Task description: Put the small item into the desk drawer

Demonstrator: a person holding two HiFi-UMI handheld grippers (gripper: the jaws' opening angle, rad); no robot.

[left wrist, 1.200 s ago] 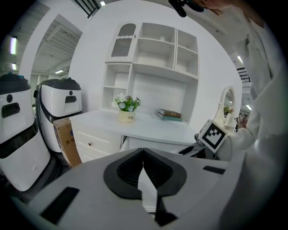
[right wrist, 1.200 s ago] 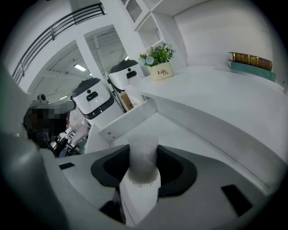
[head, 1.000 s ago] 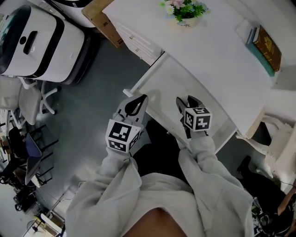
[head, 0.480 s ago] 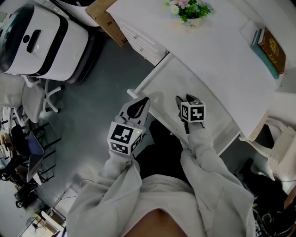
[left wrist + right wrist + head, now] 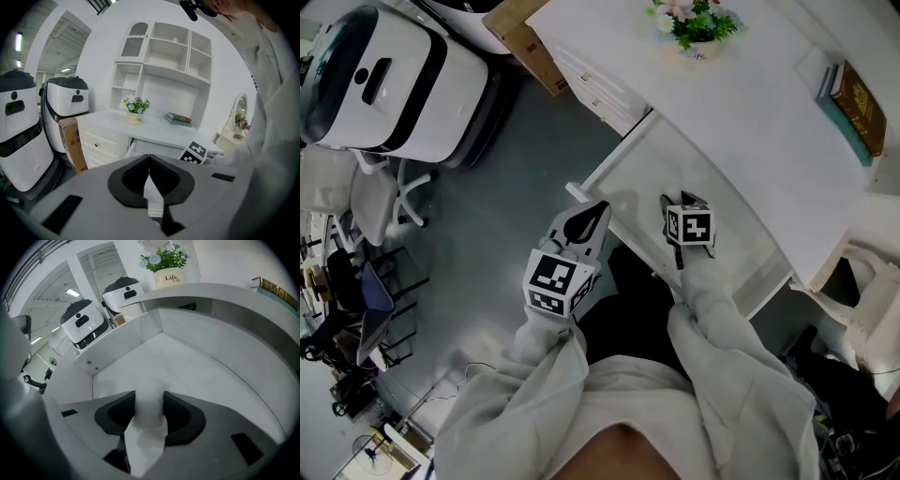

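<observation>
The white desk's drawer (image 5: 727,202) stands pulled out, its pale floor (image 5: 183,366) bare. My right gripper (image 5: 673,202) points steeply down over the drawer's near left part. It is shut on a small white item (image 5: 149,411), a soft roll-like piece that stands up between the dark pads. The head view hides the item behind the jaws. My left gripper (image 5: 597,208) hovers just outside the drawer's left front corner. Its jaws (image 5: 149,158) meet at the tips with nothing between them.
On the desk top (image 5: 759,94) are a flower pot (image 5: 696,26) and stacked books (image 5: 853,94). Left of the desk stand a cardboard box (image 5: 520,37), a large white machine (image 5: 384,80) and a chair (image 5: 375,202). A side drawer unit (image 5: 595,84) adjoins the open drawer.
The right gripper has sunk toward the drawer floor with the white item still in it. The left gripper has kept its place by the drawer corner.
</observation>
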